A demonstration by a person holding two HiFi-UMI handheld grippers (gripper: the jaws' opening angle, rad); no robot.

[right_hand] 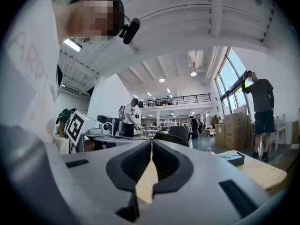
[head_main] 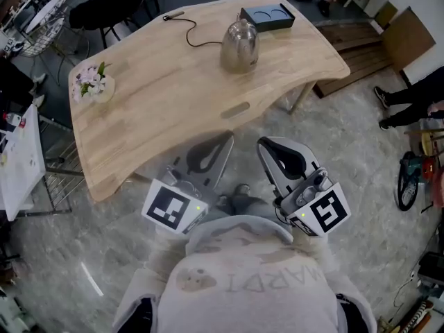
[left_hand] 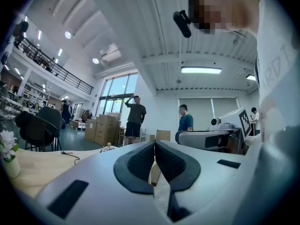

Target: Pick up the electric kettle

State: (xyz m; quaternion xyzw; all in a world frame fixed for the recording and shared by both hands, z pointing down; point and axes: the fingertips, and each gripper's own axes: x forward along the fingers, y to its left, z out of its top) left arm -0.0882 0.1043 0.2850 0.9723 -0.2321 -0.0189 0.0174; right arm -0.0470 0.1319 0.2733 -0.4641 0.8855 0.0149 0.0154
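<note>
The electric kettle [head_main: 238, 45], silver and rounded, stands on the far side of the wooden table [head_main: 159, 109]. A thin black cord [head_main: 196, 39] runs from it toward the table's back edge. A black base [head_main: 267, 17] with two round recesses lies just behind the kettle and shows at the right in the right gripper view [right_hand: 233, 159]. My left gripper [head_main: 223, 141] and right gripper [head_main: 266, 146] hang side by side short of the table's near edge, well apart from the kettle. The pads of both meet and nothing is between them, as the left gripper view [left_hand: 154, 142] and the right gripper view [right_hand: 151, 142] show.
A small vase of flowers [head_main: 92, 82] sits at the table's left end. A white side table [head_main: 21, 159] and a wire basket [head_main: 41, 21] stand at the left. Wooden boards [head_main: 361, 50] and a bystander's legs [head_main: 409, 99] are at the right. Two people [left_hand: 135, 116] stand beyond the table.
</note>
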